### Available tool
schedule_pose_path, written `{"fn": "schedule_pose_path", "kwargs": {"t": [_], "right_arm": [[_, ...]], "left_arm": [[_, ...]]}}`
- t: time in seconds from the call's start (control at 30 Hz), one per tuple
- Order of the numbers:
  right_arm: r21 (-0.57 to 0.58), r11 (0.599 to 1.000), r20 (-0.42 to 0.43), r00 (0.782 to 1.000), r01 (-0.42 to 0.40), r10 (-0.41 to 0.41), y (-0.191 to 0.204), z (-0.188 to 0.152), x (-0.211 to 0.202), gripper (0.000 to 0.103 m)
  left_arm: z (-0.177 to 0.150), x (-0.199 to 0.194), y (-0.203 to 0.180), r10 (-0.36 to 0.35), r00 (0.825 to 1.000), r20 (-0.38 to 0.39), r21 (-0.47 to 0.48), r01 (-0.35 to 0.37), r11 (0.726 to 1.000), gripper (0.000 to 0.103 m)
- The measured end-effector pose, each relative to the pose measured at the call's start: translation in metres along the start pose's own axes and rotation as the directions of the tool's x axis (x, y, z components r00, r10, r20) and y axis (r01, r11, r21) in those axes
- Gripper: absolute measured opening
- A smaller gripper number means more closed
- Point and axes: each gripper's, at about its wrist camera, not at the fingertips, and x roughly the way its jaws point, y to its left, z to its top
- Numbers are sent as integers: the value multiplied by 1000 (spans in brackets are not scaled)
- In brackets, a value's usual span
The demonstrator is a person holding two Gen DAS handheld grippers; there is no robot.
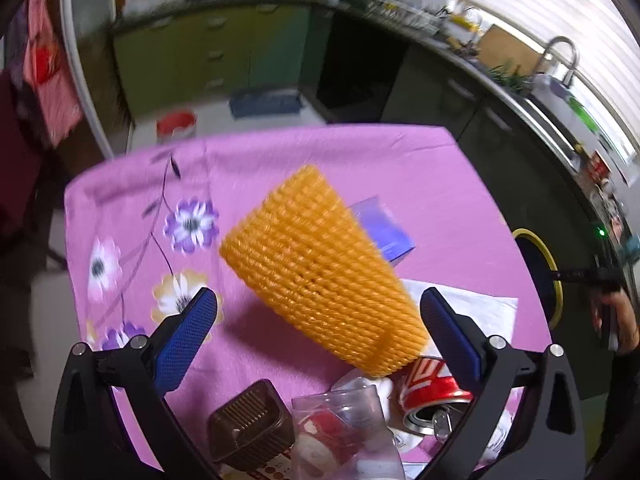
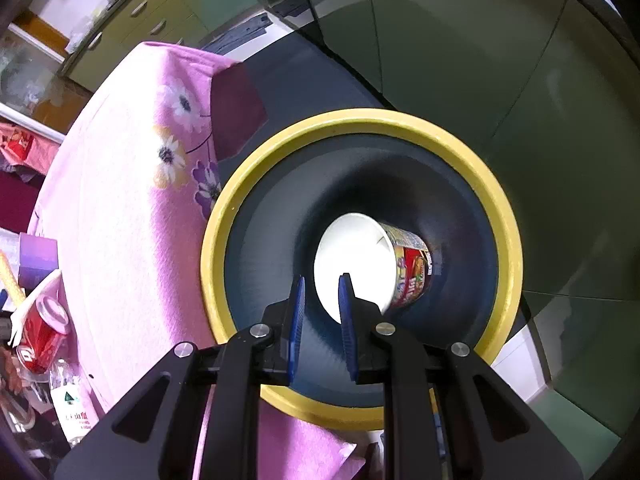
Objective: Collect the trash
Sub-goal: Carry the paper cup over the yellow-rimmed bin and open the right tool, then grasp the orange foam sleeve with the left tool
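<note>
While hovering above the pink-clothed bench (image 1: 280,160), spreading left gripper (image 1: 316,312) jaws wide around orange foam netting (image 1: 320,268); holding right gripper (image 2: 322,294) jaws narrowly parted, empty, over yellow-rimmed dark bin (image 2: 360,124) containing printed paper cup (image 2: 360,264).

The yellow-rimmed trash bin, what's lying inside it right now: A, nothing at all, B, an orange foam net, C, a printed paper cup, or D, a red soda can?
C: the right wrist view looks down into the trash bin, where a printed paper cup lies on its side, its white inside facing up past the right claw.
</note>
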Motion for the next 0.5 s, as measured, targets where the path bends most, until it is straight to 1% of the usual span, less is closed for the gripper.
{"fn": "schedule_pose_path", "kwargs": {"t": [0.13,0.23,0.27,0.33,0.37,0.4,0.43,0.5], "right_arm": [[-2,1000,1,1000,-5,5,0,2,1,18],[-3,1000,-1,1000,-11,11,2,3,3,18],[-4,1000,-1,1000,-12,12,2,2,4,20],[-5,1000,-1,1000,-15,15,0,0,4,30],[-6,1000,-4,1000,-17,17,-1,-2,3,30],[-6,1000,-5,1000,-17,17,-1,-3,4,30],[-7,1000,-5,1000,-16,16,-1,-4,4,30],[-11,1000,-4,1000,-12,12,-1,-6,5,30]], "left_arm": [[-1,11,0,-41,998,-49,-8,41,999,97],[0,17,2,-62,996,-63,-21,61,998,97],[0,19,1,-66,996,-64,-24,65,998,97],[1,22,2,-95,993,-73,-43,92,995,89],[1,24,3,-106,991,-82,-51,102,994,79],[2,26,5,-118,989,-92,-62,112,992,71],[3,28,7,-133,986,-96,-73,126,989,68],[2,29,10,-146,985,-94,-85,138,987,55]]}}
